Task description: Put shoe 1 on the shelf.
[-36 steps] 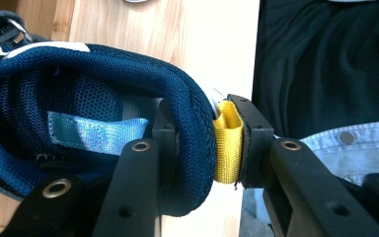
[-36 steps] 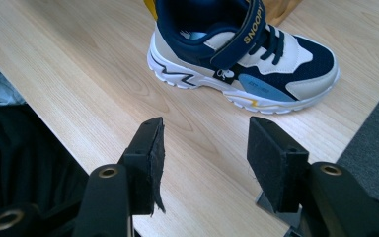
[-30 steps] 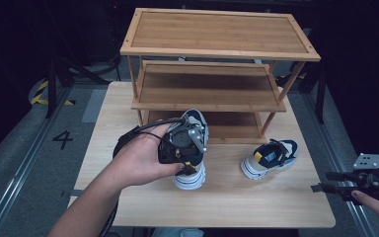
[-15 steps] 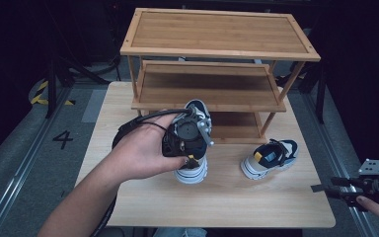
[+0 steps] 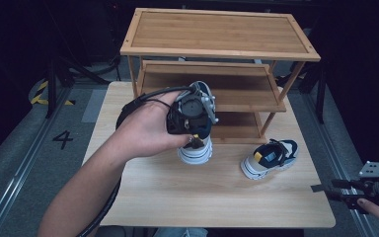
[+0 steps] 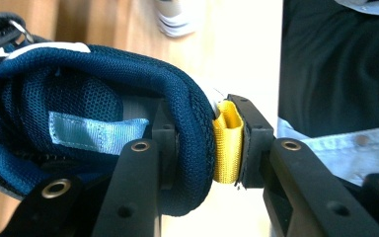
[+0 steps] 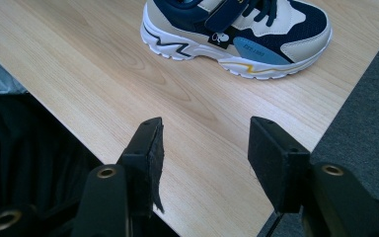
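Padded mesh gave under the left gripper (image 6: 202,143), clamped on the raised sneaker's (image 5: 197,148) heel collar by its yellow pull loop (image 6: 228,143), before the shoe rack (image 5: 217,49); light, soft. Right gripper (image 7: 205,153) hung open, empty.

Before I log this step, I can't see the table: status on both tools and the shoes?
Left tool shut on held shoe at heel collar and yellow pull tab. Right tool open, at table edge. Second shoe on table. Rack behind.
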Tool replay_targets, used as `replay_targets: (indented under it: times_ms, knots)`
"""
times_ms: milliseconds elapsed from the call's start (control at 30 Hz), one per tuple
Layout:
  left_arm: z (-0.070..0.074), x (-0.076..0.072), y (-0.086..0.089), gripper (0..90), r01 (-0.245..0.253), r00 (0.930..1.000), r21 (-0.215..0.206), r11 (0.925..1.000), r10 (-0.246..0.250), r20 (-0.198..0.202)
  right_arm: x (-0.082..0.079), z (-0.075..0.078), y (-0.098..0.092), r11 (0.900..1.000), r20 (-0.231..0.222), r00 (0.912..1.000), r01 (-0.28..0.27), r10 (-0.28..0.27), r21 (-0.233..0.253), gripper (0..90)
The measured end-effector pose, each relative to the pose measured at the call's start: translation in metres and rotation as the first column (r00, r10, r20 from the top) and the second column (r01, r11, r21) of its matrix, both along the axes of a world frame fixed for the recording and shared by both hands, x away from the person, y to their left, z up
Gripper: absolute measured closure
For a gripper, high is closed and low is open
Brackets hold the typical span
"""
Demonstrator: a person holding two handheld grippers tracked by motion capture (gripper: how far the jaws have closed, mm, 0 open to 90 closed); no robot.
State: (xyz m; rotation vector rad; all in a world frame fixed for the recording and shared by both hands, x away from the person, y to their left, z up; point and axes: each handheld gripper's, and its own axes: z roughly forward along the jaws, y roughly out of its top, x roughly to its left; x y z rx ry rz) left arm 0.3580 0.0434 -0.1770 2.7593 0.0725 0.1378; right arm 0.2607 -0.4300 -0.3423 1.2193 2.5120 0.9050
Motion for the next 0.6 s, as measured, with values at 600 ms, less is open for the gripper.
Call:
replay_targets:
  times_ms: [600]
  knots:
    - [-0.004, 0.057, -0.015, 68.1, 0.016, 0.9982, -0.009, 0.9998, -0.016, 0.057, -0.001, -0.002, 0.000, 1.000, -0.006, 1.0000, -0.004, 0.004, -0.003, 48.1]
